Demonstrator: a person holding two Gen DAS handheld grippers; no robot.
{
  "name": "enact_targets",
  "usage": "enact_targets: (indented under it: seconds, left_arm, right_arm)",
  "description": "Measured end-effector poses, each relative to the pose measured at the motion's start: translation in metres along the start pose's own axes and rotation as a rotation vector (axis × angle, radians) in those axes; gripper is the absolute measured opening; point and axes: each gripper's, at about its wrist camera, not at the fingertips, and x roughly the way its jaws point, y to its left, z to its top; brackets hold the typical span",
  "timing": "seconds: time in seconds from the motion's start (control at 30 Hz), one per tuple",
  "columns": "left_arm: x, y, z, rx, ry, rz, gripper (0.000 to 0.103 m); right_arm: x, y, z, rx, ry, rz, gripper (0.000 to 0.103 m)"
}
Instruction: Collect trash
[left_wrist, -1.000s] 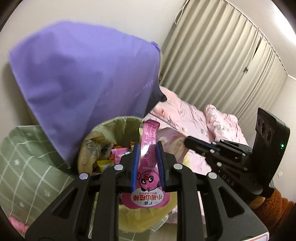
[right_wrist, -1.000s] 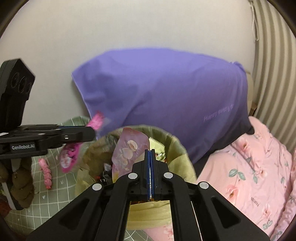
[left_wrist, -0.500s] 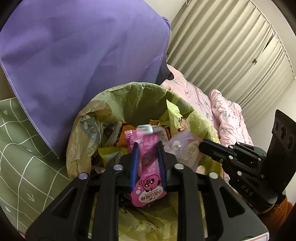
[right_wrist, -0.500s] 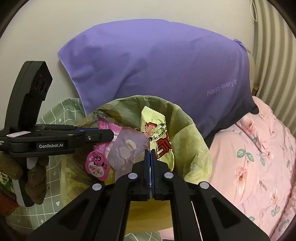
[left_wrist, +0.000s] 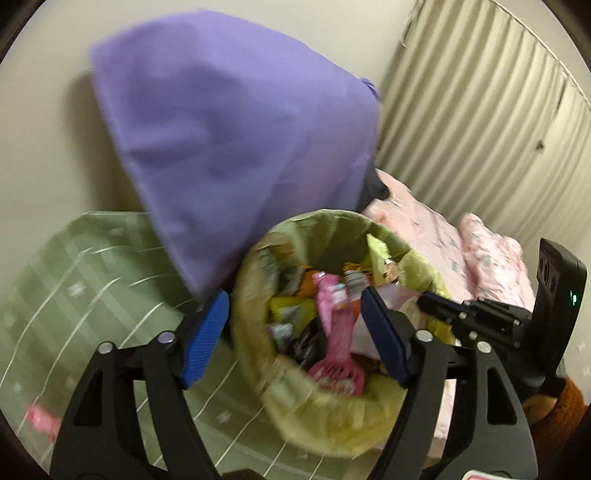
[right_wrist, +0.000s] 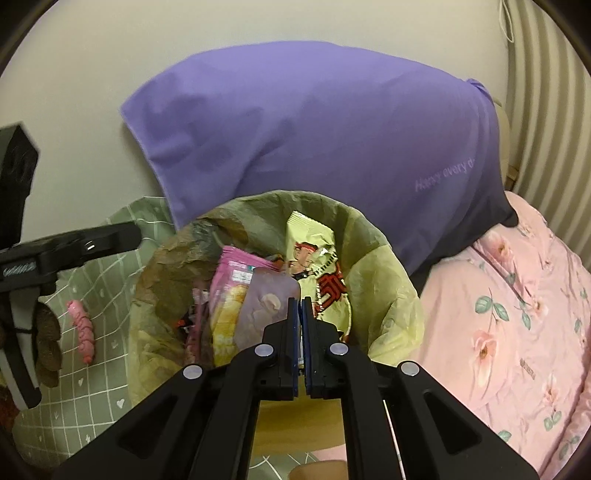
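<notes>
now pink pouch (left_wrist: 334, 332) lies lengthwise in bin (left_wrist: 369, 421).

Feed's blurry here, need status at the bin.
Left gripper fingers just opened; pink pouch free over trash bin. Right gripper shut on pale wrapper. Nothing blocking.

Left gripper (left_wrist: 291, 332) fingers just spread; pink pouch (left_wrist: 334, 332) lies free in the bin (left_wrist: 332, 417).

The left hand-held gripper (left_wrist: 291, 330) tilts downward, its jaws just sprung wide apart, the 2 blue pads (left_wrist: 205, 334) spread with nothing pressed between them. The right hand-held gripper (right_wrist: 300, 306) also slants downward beside it, its jaws pinched nearly together on the edge of a pale wrapper (right_wrist: 266, 306).
</notes>
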Motion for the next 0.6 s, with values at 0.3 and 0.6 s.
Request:
enact_targets:
  seconds: [0.3, 0.6]
  left_arm:
    - [-0.061, 0.016, -0.049, -0.133, -0.052, 0.188, 0.073]
    - [-0.070, 0.008, -0.072, -0.112, -0.038, 0.208, 0.074]
  right_arm:
    - [-0.001, 0.001, 0.002, -0.040, -0.021, 0.094, 0.005]
    - [0.001, 0.006, -0.023, -0.194, 0.086, -0.054, 0.005]
